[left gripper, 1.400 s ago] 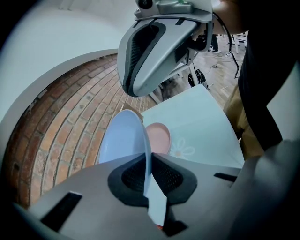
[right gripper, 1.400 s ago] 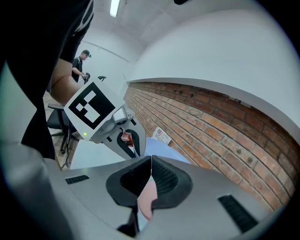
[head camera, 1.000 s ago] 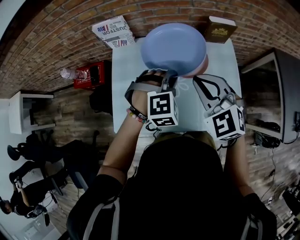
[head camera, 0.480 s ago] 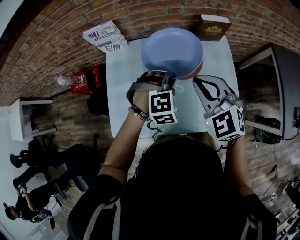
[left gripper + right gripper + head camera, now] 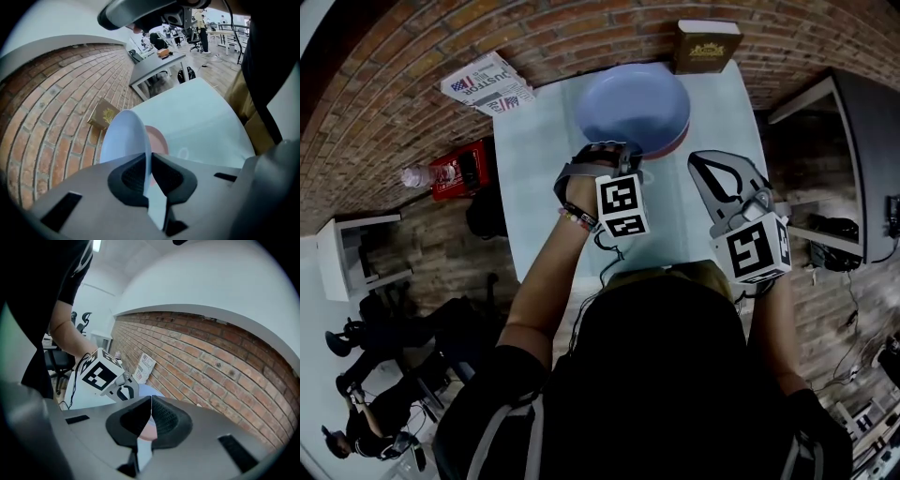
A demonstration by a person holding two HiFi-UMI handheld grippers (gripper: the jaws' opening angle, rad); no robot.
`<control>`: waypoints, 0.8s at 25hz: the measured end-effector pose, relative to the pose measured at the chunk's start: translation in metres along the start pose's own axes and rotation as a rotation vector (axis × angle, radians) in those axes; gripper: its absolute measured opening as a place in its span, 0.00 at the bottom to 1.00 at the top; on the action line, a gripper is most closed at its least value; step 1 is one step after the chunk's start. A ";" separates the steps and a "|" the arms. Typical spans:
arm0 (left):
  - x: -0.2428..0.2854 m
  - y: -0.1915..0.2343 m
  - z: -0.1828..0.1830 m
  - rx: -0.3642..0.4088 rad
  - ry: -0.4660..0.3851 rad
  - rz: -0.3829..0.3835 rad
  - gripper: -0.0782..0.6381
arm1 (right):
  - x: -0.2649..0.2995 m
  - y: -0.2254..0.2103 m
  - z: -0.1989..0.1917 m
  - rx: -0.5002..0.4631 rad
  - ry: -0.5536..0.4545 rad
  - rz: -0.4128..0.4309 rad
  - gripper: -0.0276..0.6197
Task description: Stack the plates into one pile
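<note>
Left gripper: we see the left gripper [image 5: 150,158] clamped on the near rim of the blue plate [image 5: 123,140]. Its pads press the rim from both sides, with only the plate's thickness between them.
Blue plate: we find it over the far half of the table [image 5: 530,197], close to the brick wall [image 5: 225,357]. In the left gripper view it looks tilted. From the head view it covers most of the pink plate [image 5: 158,138].
Pink plate: we see it lying on the table beneath the blue one, with only a crescent showing on the right side. We cannot tell whether the two plates touch.
Right gripper: we see the right gripper [image 5: 150,401] with its jaws brought together, tips meeting and nothing gripped. It sits above the table to the right of the plates and apart from them.
Book: we note a brown book [image 5: 706,45] at the table's far right corner by the wall, just beyond the plates.
Newspaper: we see a newspaper [image 5: 486,82] against the wall past the table's far left corner.
Floor, left of table: we see a red box [image 5: 457,169] with a clear bottle [image 5: 412,176] just beside it.
</note>
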State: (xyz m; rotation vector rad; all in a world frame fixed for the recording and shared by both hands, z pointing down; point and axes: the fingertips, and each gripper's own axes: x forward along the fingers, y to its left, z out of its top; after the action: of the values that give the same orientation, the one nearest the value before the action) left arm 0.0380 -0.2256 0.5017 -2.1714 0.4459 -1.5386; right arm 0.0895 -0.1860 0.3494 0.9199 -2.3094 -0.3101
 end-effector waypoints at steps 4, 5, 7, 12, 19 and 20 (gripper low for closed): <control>0.022 -0.013 0.002 0.006 0.001 -0.037 0.16 | -0.004 -0.006 -0.010 0.009 0.020 -0.010 0.10; 0.027 -0.016 0.002 0.005 0.003 -0.047 0.16 | -0.004 -0.007 -0.012 0.009 0.025 -0.010 0.10; 0.035 -0.021 0.000 0.007 0.013 -0.062 0.16 | -0.005 -0.010 -0.015 0.002 0.039 -0.005 0.10; 0.054 -0.031 -0.004 0.039 0.043 -0.078 0.16 | -0.008 -0.016 -0.028 0.038 0.049 -0.023 0.10; 0.073 -0.031 0.003 0.026 0.056 -0.095 0.16 | -0.010 -0.029 -0.040 0.047 0.069 -0.023 0.10; 0.075 -0.031 0.003 0.029 0.061 -0.093 0.16 | -0.010 -0.030 -0.041 0.042 0.072 -0.019 0.10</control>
State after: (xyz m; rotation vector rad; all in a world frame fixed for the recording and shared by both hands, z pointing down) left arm 0.0661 -0.2358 0.5778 -2.1554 0.3433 -1.6538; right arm 0.1373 -0.2009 0.3638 0.9591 -2.2499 -0.2329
